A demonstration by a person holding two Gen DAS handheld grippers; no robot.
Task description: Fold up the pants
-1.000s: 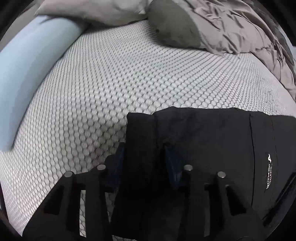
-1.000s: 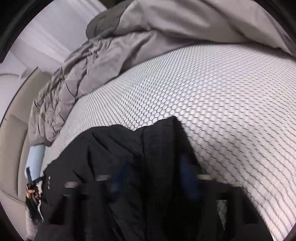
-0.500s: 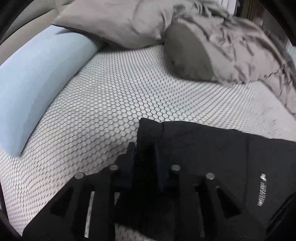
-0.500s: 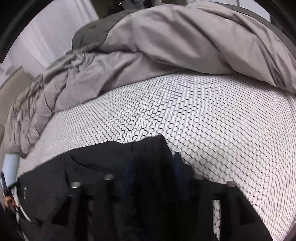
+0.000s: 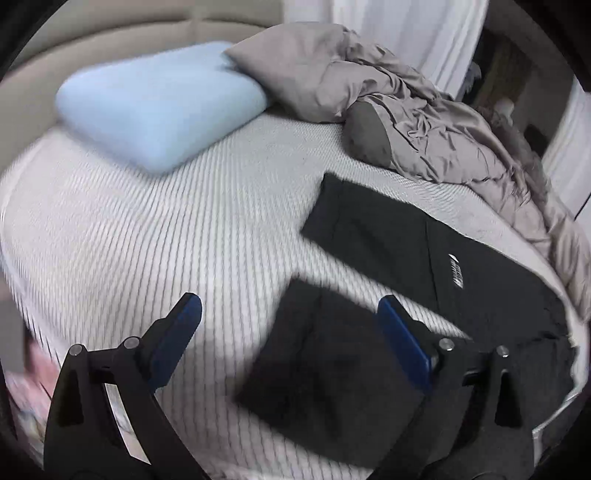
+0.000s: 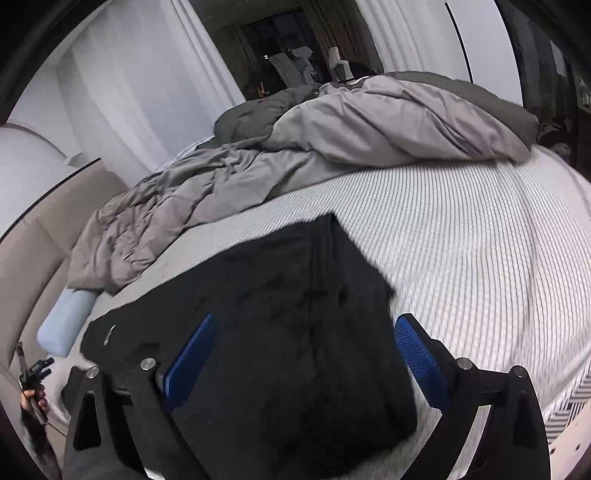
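Left gripper: your left gripper [image 5: 290, 308] hangs above the mattress [image 5: 147, 251], its blue pads [image 5: 179, 330] spread wide and opening further; nothing is held, and a blurred dark panel of cloth lies under the gap.

Right gripper: your right gripper [image 6: 304, 330] is spread just as wide and opening, gripping nothing; the cloth lies below the pads [image 6: 419, 356], not pinched.

Pants: the black pants [image 6: 280, 306] lie flat on the mattress, spreading from centre to 6 o'clock in the right wrist view. In the left wrist view they run from 1 o'clock down to 5 o'clock, with a small white logo [image 5: 457, 271] at 3 o'clock.

Pants edges: the far corner shows at 12 o'clock of the cloth in the right view; the edge toward 3 o'clock is straight though blurred.

Open room: bare mattress [image 6: 480, 258] stretches from 1 to 4 o'clock in the right view, and from 8 to 11 o'clock in the left view.

Limits: a rumpled grey duvet [image 6: 369, 122] heaps along the far side at 12 o'clock, its edge near the pants. A light blue pillow [image 5: 159, 99] sits at 11 o'clock in the left view, well apart from the cloth.

Headboard: the beige headboard [image 5: 110, 33] bounds the bed behind the pillow.
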